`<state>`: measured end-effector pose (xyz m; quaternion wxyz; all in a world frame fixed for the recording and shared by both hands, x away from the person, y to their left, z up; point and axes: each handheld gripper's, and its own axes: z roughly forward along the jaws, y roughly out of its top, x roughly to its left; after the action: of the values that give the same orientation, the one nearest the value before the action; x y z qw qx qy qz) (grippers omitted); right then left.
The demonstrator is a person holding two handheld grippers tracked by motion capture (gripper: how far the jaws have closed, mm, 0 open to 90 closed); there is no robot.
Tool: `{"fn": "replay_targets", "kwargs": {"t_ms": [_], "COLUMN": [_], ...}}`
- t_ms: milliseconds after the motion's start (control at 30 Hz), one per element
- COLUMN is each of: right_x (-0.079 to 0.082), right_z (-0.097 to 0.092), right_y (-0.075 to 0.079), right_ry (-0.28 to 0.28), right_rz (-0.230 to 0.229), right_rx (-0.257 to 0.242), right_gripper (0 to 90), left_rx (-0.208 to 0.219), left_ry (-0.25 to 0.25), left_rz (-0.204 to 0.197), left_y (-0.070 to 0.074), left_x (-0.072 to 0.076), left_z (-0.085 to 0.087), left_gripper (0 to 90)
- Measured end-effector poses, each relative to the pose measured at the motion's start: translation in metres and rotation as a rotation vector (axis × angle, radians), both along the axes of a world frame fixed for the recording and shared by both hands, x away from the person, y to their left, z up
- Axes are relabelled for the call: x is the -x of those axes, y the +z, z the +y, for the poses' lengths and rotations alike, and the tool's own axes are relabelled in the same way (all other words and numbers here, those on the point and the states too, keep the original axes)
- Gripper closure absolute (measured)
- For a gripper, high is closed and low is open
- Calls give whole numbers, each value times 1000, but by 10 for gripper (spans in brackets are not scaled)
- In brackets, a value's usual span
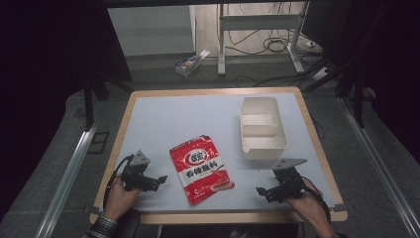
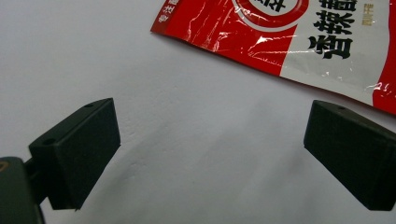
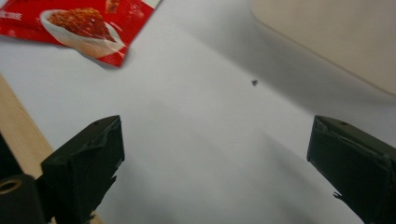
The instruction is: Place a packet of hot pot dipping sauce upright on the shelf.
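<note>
a red packet [image 1: 201, 169] lies flat near the front middle of the table [image 1: 163, 111], tilted a little. a white two-part box [image 1: 261, 128] stands to its right, farther back. the left gripper [image 1: 159, 180] rests left of the packet, jaws apart, held by a hand [image 1: 120, 198]. the right gripper [image 1: 263, 192] sits in front of the box, jaws apart.

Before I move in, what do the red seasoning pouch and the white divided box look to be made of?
Red seasoning pouch: probably glossy plastic film; it lies flat, with creases and bright glare streaks in the left gripper view.
White divided box: likely rigid moulded plastic, matte off-white, with rounded corners and an inner partition.
</note>
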<state>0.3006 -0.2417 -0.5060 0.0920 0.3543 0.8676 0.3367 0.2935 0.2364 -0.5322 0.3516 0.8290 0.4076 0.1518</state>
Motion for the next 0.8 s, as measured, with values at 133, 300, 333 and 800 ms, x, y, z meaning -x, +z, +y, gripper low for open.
{"fn": "replay_targets", "kwargs": {"t_ms": [133,300,333,800], "right_x": [1,0,0,0], "right_z": [2,0,0,5], "right_y": [0,-3,-4,-2], "right_ry": [1,-26,-32,-52], "right_rz": [5,20,17,55], "right_rx": [20,41,40,-10], "right_gripper": [33,36,43,234], "left_rx": [10,15,10,11], "left_ry": [-1,-10,-14,-16], "left_rz": [-1,0,-1,-6], "left_y": [0,-1,-1,0], "left_x": [0,0,0,1], "left_z": [0,0,0,0], "left_gripper": [36,36,36,37]}}
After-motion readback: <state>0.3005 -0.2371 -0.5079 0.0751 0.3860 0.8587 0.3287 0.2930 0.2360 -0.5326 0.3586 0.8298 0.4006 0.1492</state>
